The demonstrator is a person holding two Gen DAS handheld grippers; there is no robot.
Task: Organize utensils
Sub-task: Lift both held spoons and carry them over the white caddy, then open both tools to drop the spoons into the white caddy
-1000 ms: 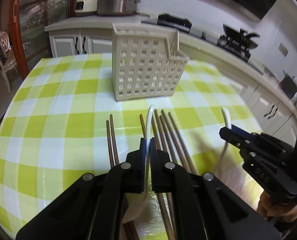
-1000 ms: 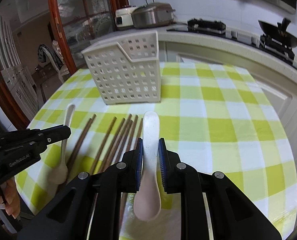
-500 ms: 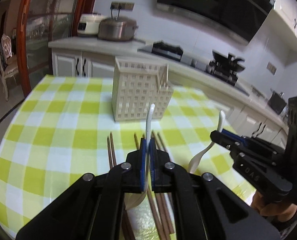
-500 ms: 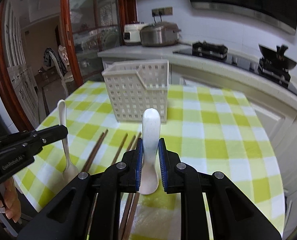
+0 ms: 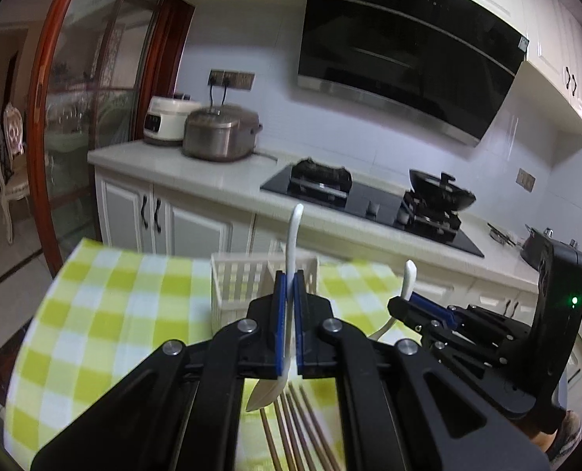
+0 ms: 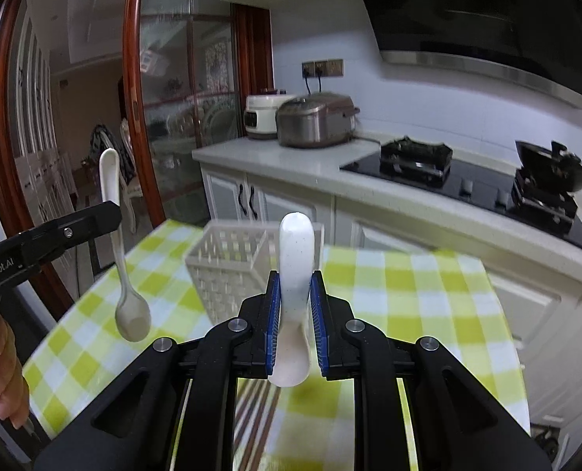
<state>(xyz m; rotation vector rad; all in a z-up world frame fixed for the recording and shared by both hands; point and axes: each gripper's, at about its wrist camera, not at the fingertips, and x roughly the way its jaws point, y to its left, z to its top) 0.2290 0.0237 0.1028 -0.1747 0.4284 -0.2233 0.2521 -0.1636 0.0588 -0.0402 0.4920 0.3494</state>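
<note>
My left gripper (image 5: 287, 286) is shut on a thin white spoon (image 5: 292, 235), held handle up above the table. It also shows in the right wrist view (image 6: 112, 212), with the spoon's bowl (image 6: 133, 314) hanging down. My right gripper (image 6: 295, 290) is shut on a wide white spoon (image 6: 295, 251), also raised; it shows in the left wrist view (image 5: 404, 298) with its spoon (image 5: 408, 278). The white perforated utensil basket (image 6: 228, 271) stands on the checked table ahead (image 5: 240, 282). Several brown chopsticks (image 5: 299, 428) lie on the cloth below the grippers.
The round table has a yellow-green checked cloth (image 6: 408, 294). Behind it runs a kitchen counter (image 5: 212, 172) with rice cookers (image 5: 220, 133) and a stove with a wok (image 5: 440, 196). A wood-framed glass door (image 6: 165, 117) is at the left.
Both grippers have risen and tilted upward, lifting their spoons off the table. The basket and chopsticks now sit lower in both views.
</note>
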